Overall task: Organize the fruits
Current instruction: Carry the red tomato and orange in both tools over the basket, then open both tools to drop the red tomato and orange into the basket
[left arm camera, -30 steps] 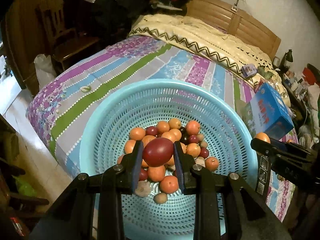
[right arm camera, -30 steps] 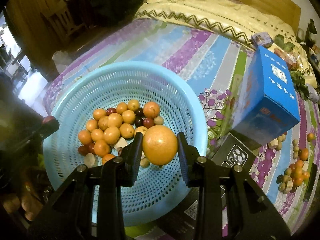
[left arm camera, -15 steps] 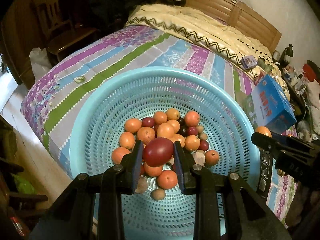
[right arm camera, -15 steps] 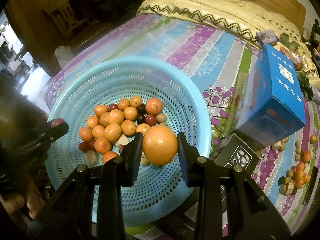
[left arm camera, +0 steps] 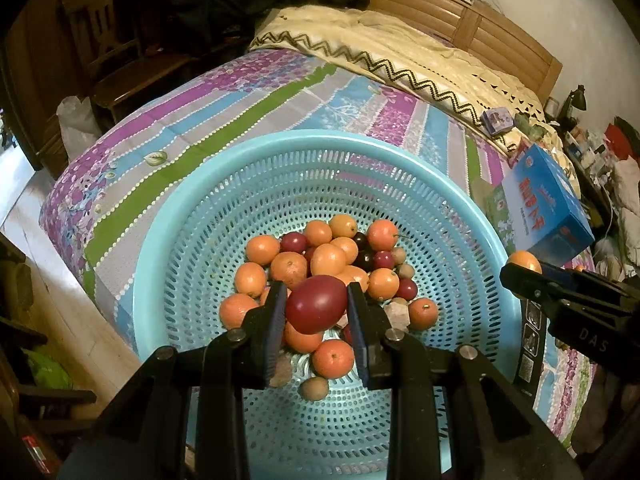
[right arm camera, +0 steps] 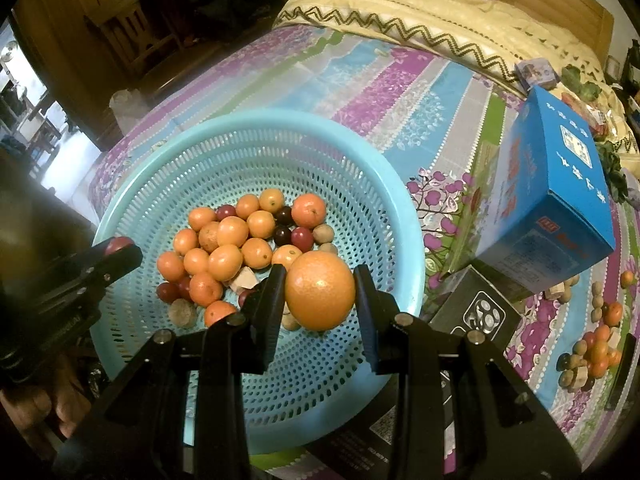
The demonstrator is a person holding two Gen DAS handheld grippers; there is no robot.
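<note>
Change since a second ago: both views have drawn nearer the basket, which now fills more of each frame; the grips are unchanged.

Container: blue perforated basket on the bed, frame centre. Contents: a heap of small oranges, dark red plums, a few brownish nuts and one pale cube.

Left hand-held gripper: clamped on a dark red plum, held over the heap.

Right hand-held gripper: clamped on a large orange, over the basket's right part.

Surroundings: blue box at right, just beside the basket; black box below it, touching the rim; loose fruit pile on the bedspread at lower right; cream quilt at top.
</note>
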